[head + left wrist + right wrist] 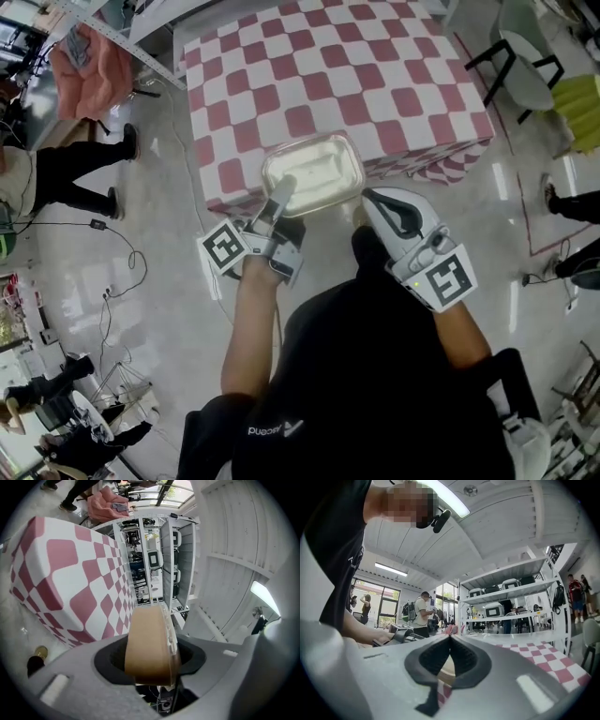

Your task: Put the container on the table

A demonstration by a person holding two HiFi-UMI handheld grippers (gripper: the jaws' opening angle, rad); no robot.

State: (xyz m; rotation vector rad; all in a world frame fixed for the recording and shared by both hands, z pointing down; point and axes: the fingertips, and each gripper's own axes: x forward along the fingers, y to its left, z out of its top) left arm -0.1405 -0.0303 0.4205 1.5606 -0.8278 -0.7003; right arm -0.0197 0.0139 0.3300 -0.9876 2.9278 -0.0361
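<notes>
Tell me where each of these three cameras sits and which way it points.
Head view: on the person's head, looking steeply down at the container by the checkered table's near edge; shows both forearms, left gripper and right gripper.
Left gripper view: on the left gripper, looking along its jaws, clamped on the container's wall, toward the table.
Right gripper view: on the right gripper, looking level at shelves; shows the person's torso.
Shared: all show the checkered table.

A lab-like workshop hall; white metal shelving (pixel 511 591) of devices; cables (pixel 137 257) trailing across polished floor (pixel 159 319).
</notes>
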